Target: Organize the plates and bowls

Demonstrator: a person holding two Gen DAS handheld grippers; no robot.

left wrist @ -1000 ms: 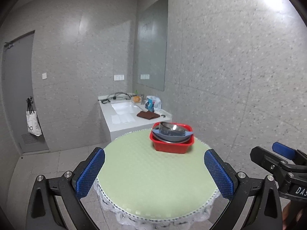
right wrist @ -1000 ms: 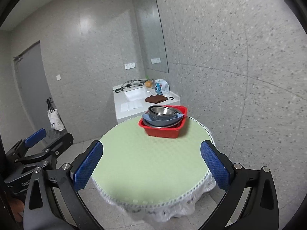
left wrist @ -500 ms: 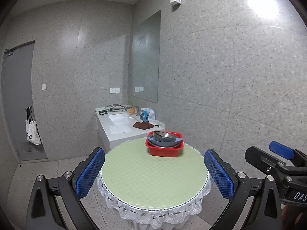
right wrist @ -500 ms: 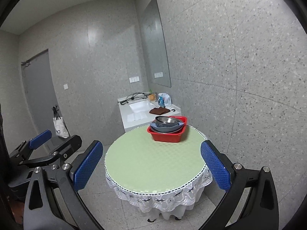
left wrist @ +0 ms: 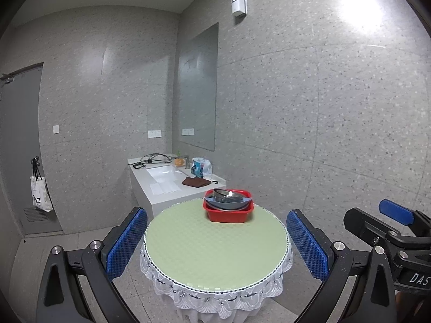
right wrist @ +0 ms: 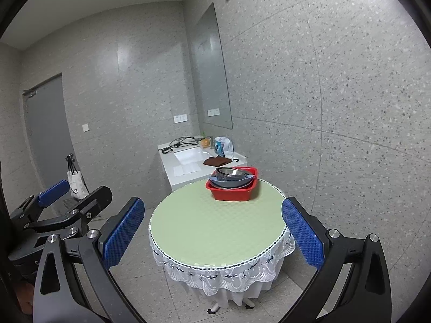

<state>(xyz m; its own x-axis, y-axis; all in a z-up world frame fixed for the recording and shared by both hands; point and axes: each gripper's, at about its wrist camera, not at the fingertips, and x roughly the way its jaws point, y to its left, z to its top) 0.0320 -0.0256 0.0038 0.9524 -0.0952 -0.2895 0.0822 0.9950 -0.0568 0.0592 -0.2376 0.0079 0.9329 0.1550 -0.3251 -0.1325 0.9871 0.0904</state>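
Right now my left gripper (left wrist: 216, 245) is spread wide with nothing between its blue pads (left wrist: 126, 245), and my right gripper (right wrist: 212, 238) is spread just as wide and just as empty. Both hang in the air short of the round table (left wrist: 215, 253), well apart from anything on it. From my right camera I see the left gripper off to the side at the lower left; from my left camera the right one shows at the lower right edge.

On the far part of the table's green top, near the wall, sits a red basin (left wrist: 228, 214). Inside it lies a blue-grey plate (left wrist: 226, 205), tilted a little so one edge rides above the basin's rim, and on top of that rests a steel bowl (left wrist: 227, 194), upright and open. I cannot tell whether more dishes lie underneath. The rest of the green top is bare, and a white lace cloth (left wrist: 215, 300) hangs from its edge.

Behind the table stands a white counter with a sink (left wrist: 161, 173). On it lie a brown cloth (left wrist: 196, 182), a plastic bag (left wrist: 200, 167) and a black cable (left wrist: 153, 158). A white tote bag (left wrist: 40, 196) hangs by the grey door (left wrist: 18, 145).
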